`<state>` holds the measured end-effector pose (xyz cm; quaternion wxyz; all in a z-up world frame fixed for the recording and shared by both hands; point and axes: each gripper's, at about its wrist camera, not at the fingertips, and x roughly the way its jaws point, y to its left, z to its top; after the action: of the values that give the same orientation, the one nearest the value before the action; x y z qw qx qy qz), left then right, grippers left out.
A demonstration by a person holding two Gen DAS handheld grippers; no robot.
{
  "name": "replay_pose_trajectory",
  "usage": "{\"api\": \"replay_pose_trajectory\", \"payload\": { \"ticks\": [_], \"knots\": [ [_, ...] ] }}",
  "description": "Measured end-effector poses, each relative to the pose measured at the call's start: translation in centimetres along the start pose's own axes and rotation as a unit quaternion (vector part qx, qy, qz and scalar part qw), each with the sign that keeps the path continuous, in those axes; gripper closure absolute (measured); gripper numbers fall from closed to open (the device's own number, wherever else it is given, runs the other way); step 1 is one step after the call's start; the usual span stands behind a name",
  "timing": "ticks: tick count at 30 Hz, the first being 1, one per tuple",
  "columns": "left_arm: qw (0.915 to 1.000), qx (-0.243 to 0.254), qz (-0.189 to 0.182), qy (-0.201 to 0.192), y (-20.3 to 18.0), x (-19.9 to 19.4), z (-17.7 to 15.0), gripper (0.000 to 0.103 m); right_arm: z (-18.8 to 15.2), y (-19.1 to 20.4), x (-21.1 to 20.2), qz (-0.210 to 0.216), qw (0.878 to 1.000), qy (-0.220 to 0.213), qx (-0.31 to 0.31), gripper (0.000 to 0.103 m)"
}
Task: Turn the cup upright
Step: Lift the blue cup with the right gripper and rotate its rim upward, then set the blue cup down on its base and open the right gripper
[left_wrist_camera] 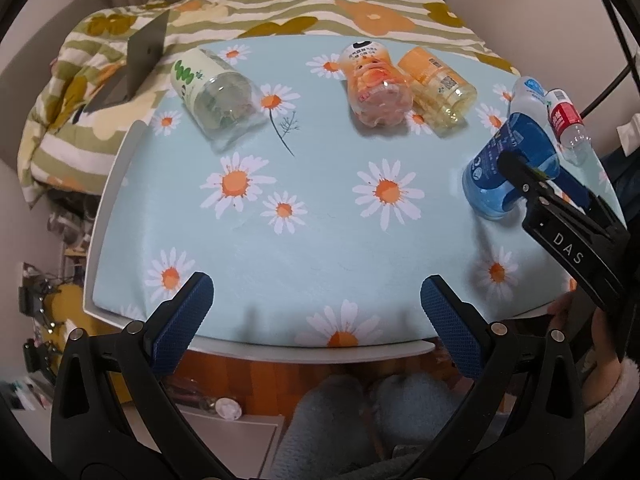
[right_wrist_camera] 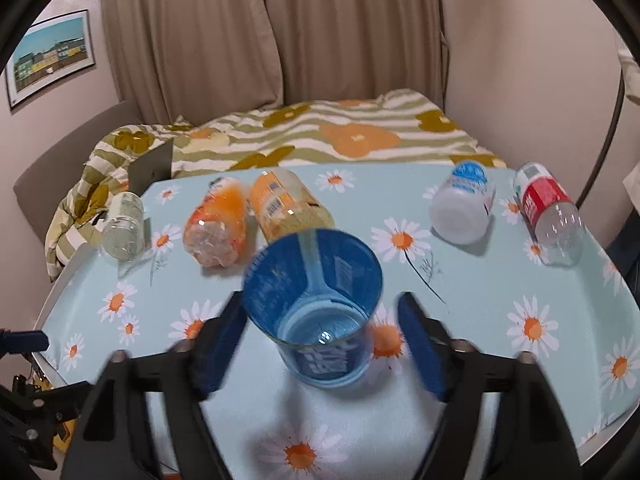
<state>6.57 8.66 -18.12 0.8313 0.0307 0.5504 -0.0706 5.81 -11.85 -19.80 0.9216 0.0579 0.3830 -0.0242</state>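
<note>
Translucent blue plastic cup [right_wrist_camera: 316, 304] stands upright, mouth up, on daisy-print tablecloth [right_wrist_camera: 500, 280], between right gripper [right_wrist_camera: 322, 344] pads, both spread clear of it. Left gripper [left_wrist_camera: 316, 312] spread open over near table edge.

In the left wrist view the right tool [left_wrist_camera: 532, 184] is covering part of the cup [left_wrist_camera: 496, 168], hiding its grip. In the right wrist view its pads [right_wrist_camera: 218, 344] are blurring, and whether they are touching the cup [right_wrist_camera: 316, 300] is unclear.
</note>
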Motion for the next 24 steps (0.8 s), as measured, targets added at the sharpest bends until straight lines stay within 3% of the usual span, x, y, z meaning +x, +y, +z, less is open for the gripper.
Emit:
{"api": "replay_pose_trajectory", "payload": {
  "ticks": [4,5,6,13,24],
  "knots": [
    [1.0000,-0.002,0.002,-0.003,-0.2,-0.4,-0.2,0.000,-0.1,-0.8,-0.2,0.004,1.000,-0.002,0.013,0.015],
    [1.0000,-0.004,0.002,-0.004,-0.2,-0.6,-0.2,0.000,0.0,-0.9,-0.3,0.005,1.000,-0.005,0.014,0.003],
    [1.0000,-0.005,0.003,-0.005,-0.3,-0.6,-0.2,0.000,0.0,-1.0,-0.4,0.007,1.000,-0.006,0.013,0.000],
    [0.9996,-0.010,0.012,-0.024,-0.9,-2.8,-0.1,0.000,1.3,-1.3,-2.7,0.026,1.000,-0.002,-0.002,0.000],
    [0.9938,0.002,0.027,-0.108,-3.4,-11.3,1.6,0.000,6.3,-4.4,-13.0,-0.001,0.999,0.035,-0.017,0.000]
  ]
}}
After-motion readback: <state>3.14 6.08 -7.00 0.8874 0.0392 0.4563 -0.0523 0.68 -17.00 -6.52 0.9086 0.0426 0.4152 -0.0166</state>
